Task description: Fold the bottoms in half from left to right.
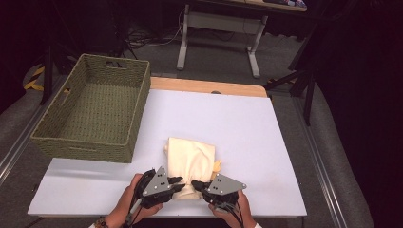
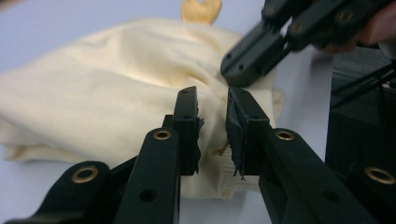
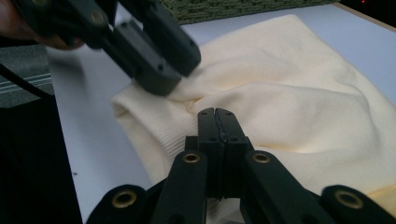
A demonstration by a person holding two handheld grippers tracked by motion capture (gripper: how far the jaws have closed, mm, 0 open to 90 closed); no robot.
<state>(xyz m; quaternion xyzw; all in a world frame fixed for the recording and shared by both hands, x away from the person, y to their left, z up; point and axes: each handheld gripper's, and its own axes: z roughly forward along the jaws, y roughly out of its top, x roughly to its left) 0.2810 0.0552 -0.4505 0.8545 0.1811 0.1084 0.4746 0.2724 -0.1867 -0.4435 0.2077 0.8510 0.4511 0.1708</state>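
Both claws are sitting at the near hem of the cream garment [image 1: 191, 161]: left claw [image 2: 212, 100] slightly parted over the cloth, right claw [image 3: 217, 113] pressed together; the garment's length is running away toward the basket [image 1: 90, 142].

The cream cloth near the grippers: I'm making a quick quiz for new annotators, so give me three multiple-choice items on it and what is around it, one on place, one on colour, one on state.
1. Where does the woven basket stand?
A. On the table's far left
B. On the table's near right
C. On top of the cloth

2. What colour is the cloth?
A. Dark blue
B. Cream
C. Red

3. How do the right gripper's jaws stand?
A. Wide apart
B. Shut, with the cloth right beneath their tips
C. Clamped on the basket rim

Answers:
1 A, the high view shows it at the white table's far left corner.
2 B, it is pale cream in every view.
3 B, the right gripper view shows no gap between them.
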